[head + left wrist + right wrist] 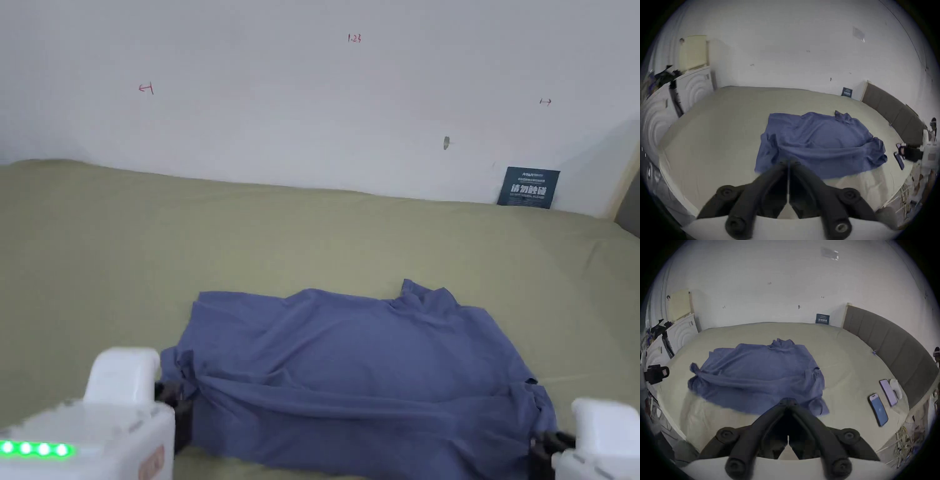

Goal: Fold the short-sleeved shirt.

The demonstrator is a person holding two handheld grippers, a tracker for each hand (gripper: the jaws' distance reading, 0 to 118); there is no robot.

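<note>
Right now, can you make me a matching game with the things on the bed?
Things:
1. blue shirt
2. two phones
3. dark blue sign
4. left gripper

Places or states:
A. leaning against the white wall at the far edge of the bed
B. lying side by side near the grey headboard
C. jaws closed together at the shirt's near edge
D. spread out, wrinkled, in the middle of the green bed sheet

Pairs: 1-D, 2-B, 3-A, 4-C
</note>
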